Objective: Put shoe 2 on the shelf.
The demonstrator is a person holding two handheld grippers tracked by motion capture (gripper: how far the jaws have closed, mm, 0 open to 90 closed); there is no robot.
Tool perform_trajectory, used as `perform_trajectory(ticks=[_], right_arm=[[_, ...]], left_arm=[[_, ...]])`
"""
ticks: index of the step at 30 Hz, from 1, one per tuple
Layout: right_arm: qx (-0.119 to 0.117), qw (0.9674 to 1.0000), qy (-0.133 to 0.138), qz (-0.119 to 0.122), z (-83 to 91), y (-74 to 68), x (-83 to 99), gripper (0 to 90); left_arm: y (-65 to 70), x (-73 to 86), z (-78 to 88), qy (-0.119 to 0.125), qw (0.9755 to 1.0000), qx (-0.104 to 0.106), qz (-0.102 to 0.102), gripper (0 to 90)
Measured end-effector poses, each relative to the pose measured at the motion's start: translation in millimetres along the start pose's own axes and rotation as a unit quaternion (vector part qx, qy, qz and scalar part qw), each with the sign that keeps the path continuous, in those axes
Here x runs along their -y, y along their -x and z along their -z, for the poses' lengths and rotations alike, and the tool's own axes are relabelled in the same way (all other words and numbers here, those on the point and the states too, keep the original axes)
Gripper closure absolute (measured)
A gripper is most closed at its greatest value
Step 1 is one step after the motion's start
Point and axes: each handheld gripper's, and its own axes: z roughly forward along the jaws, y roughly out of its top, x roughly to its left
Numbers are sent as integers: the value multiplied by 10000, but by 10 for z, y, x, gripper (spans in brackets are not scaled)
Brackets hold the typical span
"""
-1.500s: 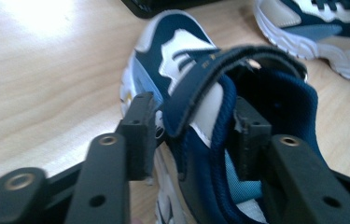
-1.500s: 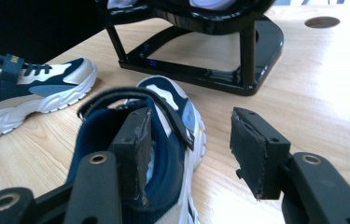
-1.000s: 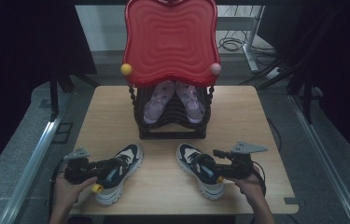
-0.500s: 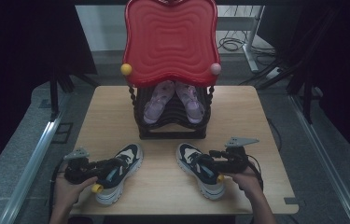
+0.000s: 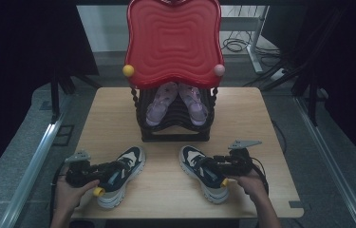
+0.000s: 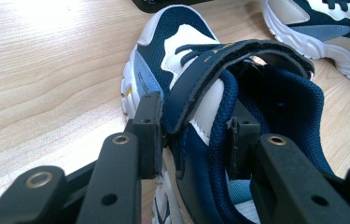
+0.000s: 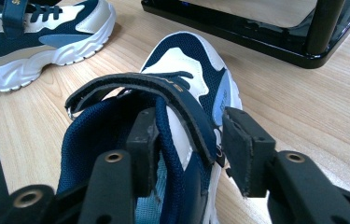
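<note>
The collar wall of the left sneaker [image 6: 196,93] is clamped between the jaws of the left gripper [image 6: 191,133], while the right sneaker's [image 7: 182,107] collar is straddled loosely by the parted right gripper [image 7: 189,149], both shoes being set on the wooden table [image 5: 166,190] before a black rack [image 5: 173,128].

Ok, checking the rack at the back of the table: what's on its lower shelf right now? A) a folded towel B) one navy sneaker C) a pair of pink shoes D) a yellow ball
C. In the high view a pair of pink shoes sits on the black rack under the red tray, while both navy sneakers lie out on the table at the grippers.
</note>
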Motion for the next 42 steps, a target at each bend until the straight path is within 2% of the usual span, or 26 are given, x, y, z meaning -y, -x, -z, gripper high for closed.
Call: perform_trajectory(ticks=[7,12,14,22,26,35,42], right_arm=[[29,10000,20,-8,1,-9,1,659],[50,9999,152,-4,24,-25,29,694],[133,9997,205,0,50,-21,45,706],[248,9982,481,-243,173,31,134,715],[356,9971,609,-296,228,34,179,714],[362,9952,852,-302,308,-29,246,714],[364,9925,1128,-292,365,-66,279,714]], left_arm=[[0,1,1,2,10000,-1,-1,642],[8,0,9,27,9999,-74,94,663],[12,0,10,31,9999,-87,103,670],[34,-6,13,51,9999,-90,113,686],[34,-8,31,147,9998,-98,119,687],[18,-6,93,448,9987,-49,231,687],[5,-1,95,537,9980,3,343,687]])
